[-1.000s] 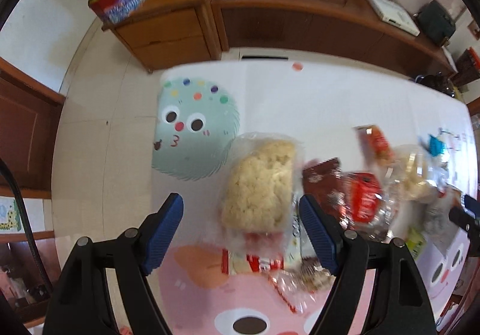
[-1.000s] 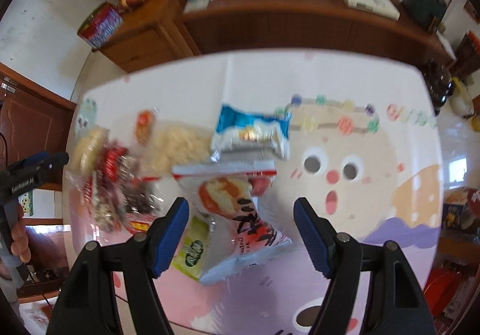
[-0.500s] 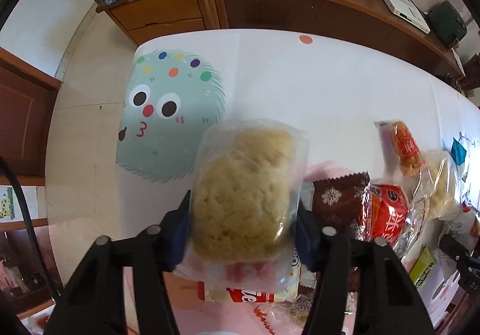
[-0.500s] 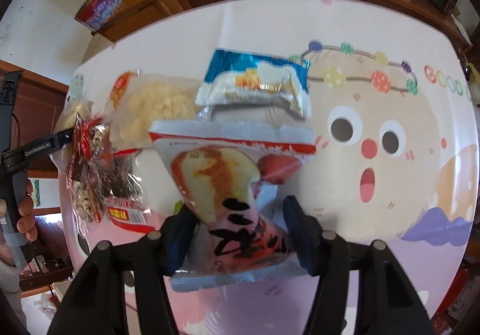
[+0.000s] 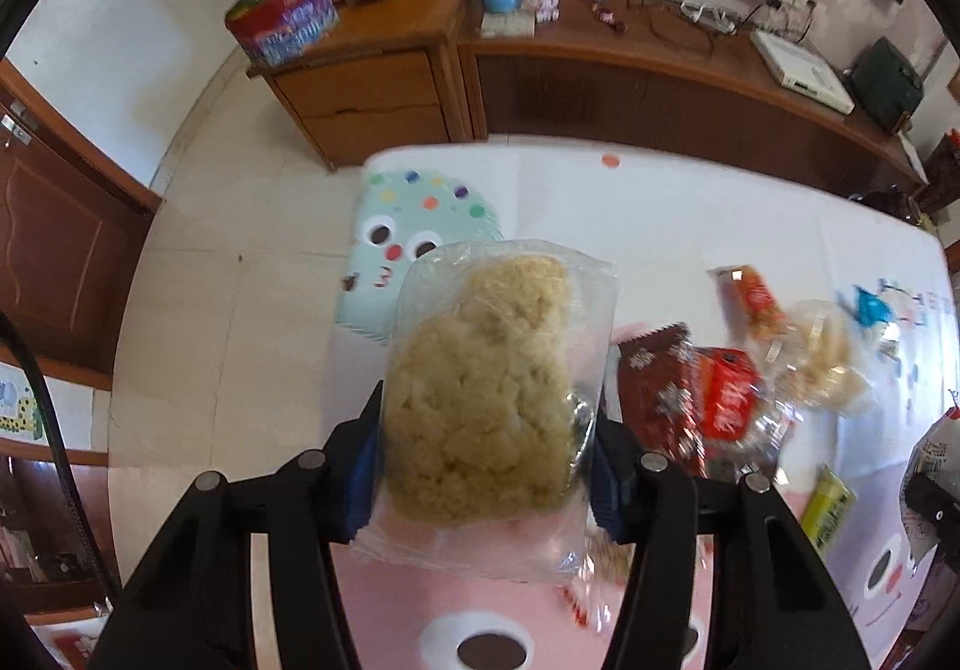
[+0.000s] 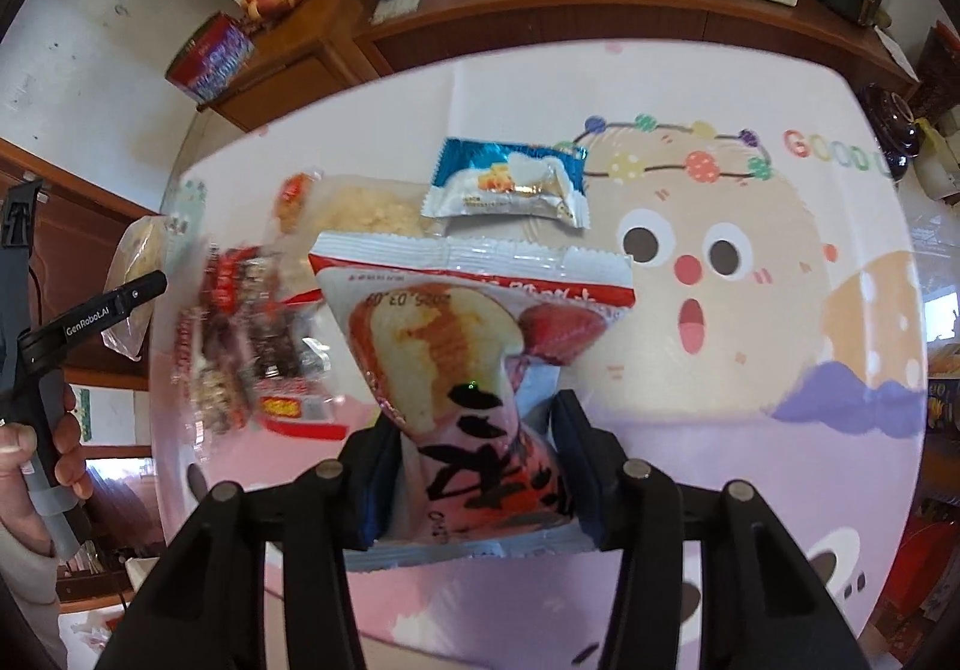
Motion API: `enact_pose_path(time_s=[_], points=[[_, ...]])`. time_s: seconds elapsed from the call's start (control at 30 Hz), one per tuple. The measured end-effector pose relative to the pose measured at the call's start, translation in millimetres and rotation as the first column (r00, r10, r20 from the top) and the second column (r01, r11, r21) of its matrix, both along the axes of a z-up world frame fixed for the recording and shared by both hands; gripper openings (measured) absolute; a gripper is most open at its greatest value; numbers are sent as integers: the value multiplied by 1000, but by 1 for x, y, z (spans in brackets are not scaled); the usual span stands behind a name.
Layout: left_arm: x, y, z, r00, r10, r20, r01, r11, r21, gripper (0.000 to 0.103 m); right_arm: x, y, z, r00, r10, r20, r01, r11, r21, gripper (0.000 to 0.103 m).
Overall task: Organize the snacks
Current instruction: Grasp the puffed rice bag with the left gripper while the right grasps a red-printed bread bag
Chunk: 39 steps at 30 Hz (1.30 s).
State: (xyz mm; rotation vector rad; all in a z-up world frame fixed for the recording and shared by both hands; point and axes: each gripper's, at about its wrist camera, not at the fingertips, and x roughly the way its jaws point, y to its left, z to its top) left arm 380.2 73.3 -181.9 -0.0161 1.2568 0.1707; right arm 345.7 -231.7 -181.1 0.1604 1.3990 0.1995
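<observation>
My left gripper [image 5: 483,448] is shut on a clear bag of pale puffed-rice cake [image 5: 492,370] and holds it off the cartoon tablecloth [image 5: 660,226]. In the right wrist view, my right gripper [image 6: 477,442] has a red-and-white cake packet [image 6: 474,322] between its jaws, which are still closing. The pads squeeze the packet's lower half into a waist. A blue-and-white packet [image 6: 510,184] lies flat just beyond it. A heap of mixed snack packets [image 5: 720,400] lies right of the rice bag, the same heap [image 6: 252,346] blurred at the left of the right wrist view.
A person's hand [image 6: 36,448] grips the left tool [image 6: 90,316] at the table's left edge. A wooden sideboard [image 5: 600,70] behind the table carries a red tin [image 5: 282,16], a fruit bowl and cables. Tiled floor lies to the left.
Both grippers closed on their packets and lifted them off the table: the left took the rice-cake bag, the right the cake packet. The table has dropped farther away in both views.
</observation>
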Motion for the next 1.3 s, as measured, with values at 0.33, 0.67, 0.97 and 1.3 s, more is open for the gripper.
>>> enact_pose_path(time_s=[0.33,0.67,0.97,1.3], points=[[-102,-6,102,982,-111,150,124,990,-75,55,-74,4,94,987,-63,145,57,997,42,48],[-221,-22,150,961,-183,209,215,967,-141,55,-177,27,168,946,-113,305,80,990,119,48],[-287,-42,159,939,-232,254,269,956,-120,55,-253,61,188,924,-47,380,37,999,35,49],[-318,-61,131,946,-255,201,280,955,-103,55,-295,90,162,939,34,342,-29,999,-21,49]])
